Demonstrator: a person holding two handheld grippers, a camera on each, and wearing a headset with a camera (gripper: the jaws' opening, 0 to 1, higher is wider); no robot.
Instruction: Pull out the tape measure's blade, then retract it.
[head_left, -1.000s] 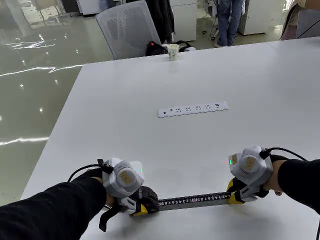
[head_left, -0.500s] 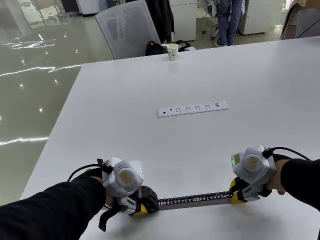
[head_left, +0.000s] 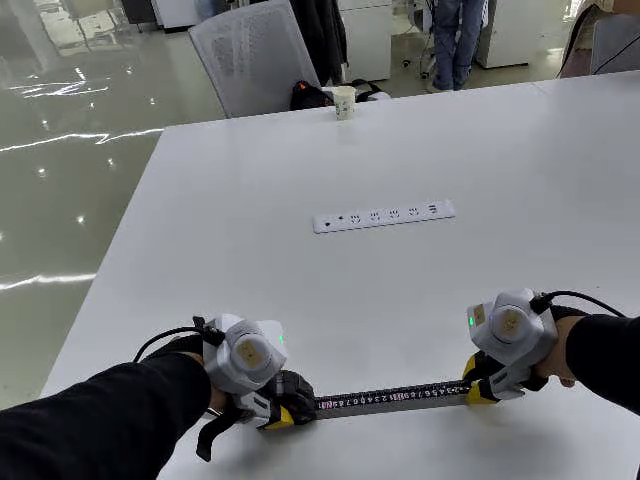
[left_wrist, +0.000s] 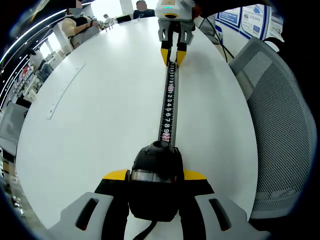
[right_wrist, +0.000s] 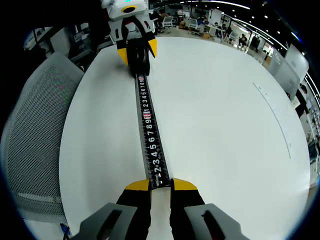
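"When you look closest to us, what does the left claw (left_wrist: 155, 176) hold?"

"It is shut tight on the case (left_wrist: 155, 197) of the tape. The case sits between the two yellow tips and rests on the table (left_wrist: 100, 115)."

"And the right claw (right_wrist: 155, 186)?"

"It pinches the end of the blade (right_wrist: 149, 125). Its tips are closed on the end where the numbers start."

"Where does the blade lie?"

"It runs straight from the case to the right claw. It lies flat on the table, near the edge by us. The two claws are well apart, with the blade between them."

"So how much of the job is done?"

"A good bit of blade is out, so I think the pulling part is done or nearly done. The second part is left. The blade has not gone back into the case yet."

"What will that need?"

"I guess the right claw should bring the end back toward the case slowly, so the blade does not snap in. The left claw should keep the case from moving."

"What is farther off?"

"A white strip (head_left: 382, 216) with plug holes lies in the middle of the table, well away from the tape. A cup (head_left: 344, 102) stands at the far edge. A grey chair (head_left: 255, 55) is just past it."
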